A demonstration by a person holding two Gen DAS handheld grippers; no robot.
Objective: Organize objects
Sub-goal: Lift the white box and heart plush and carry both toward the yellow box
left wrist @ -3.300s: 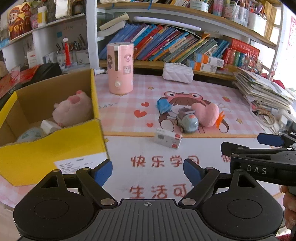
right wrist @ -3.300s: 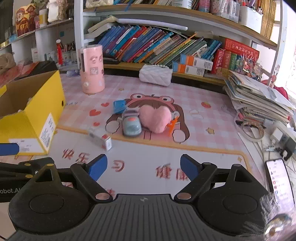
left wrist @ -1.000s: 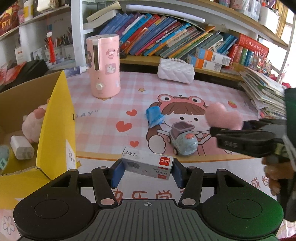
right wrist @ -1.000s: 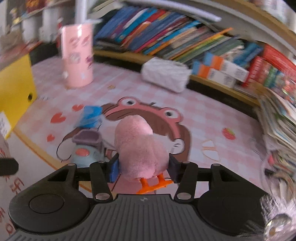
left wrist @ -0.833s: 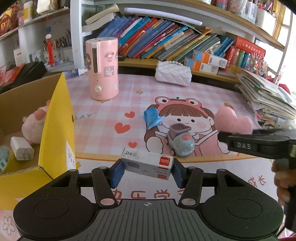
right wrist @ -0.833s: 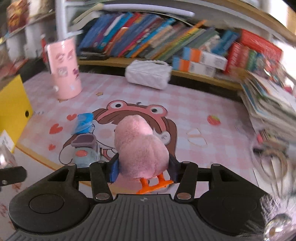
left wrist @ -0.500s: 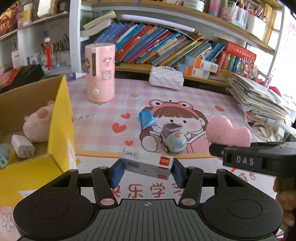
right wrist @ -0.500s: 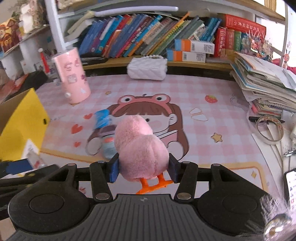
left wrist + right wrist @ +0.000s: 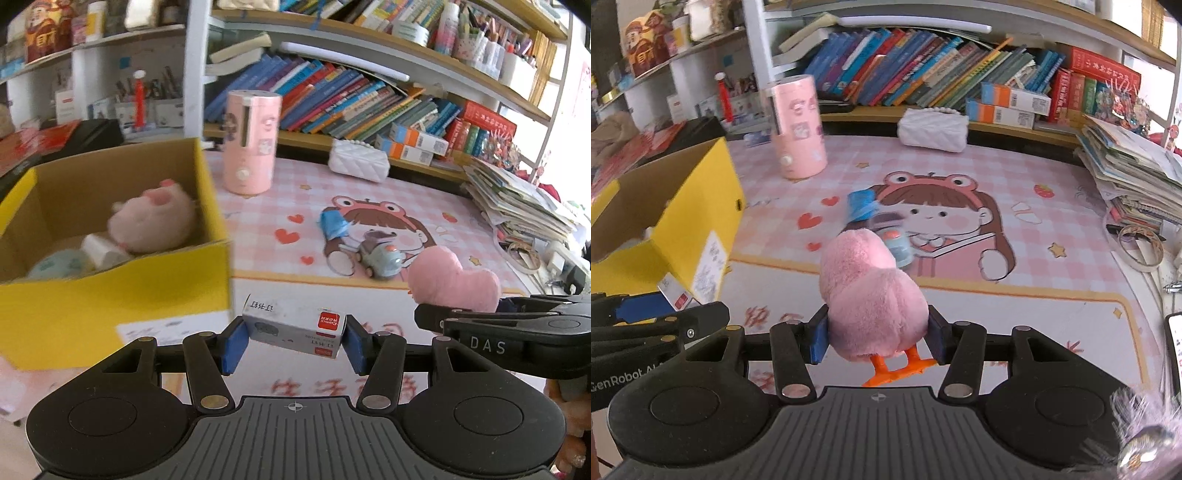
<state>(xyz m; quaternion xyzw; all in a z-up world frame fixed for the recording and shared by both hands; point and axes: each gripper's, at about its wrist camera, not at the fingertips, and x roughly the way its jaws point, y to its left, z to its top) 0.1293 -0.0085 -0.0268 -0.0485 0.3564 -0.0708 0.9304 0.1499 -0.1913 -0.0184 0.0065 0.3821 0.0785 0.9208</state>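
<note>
Plush: pink, soft, light, squishes; right gripper clamps its belly, off the desk
Staple box: stiff, light; left gripper pinches its short ends, near yellow carton
Tip: hold the box by its ends

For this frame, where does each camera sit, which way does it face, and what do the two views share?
Left wrist: on the left gripper, looking past its staple box at the yellow box; right gripper and fingers show at right.
Right wrist: on the right gripper, looking past the pink plush across the mat; left gripper at left.
Shared: yellow box, toy car, pink cylinder.
</note>
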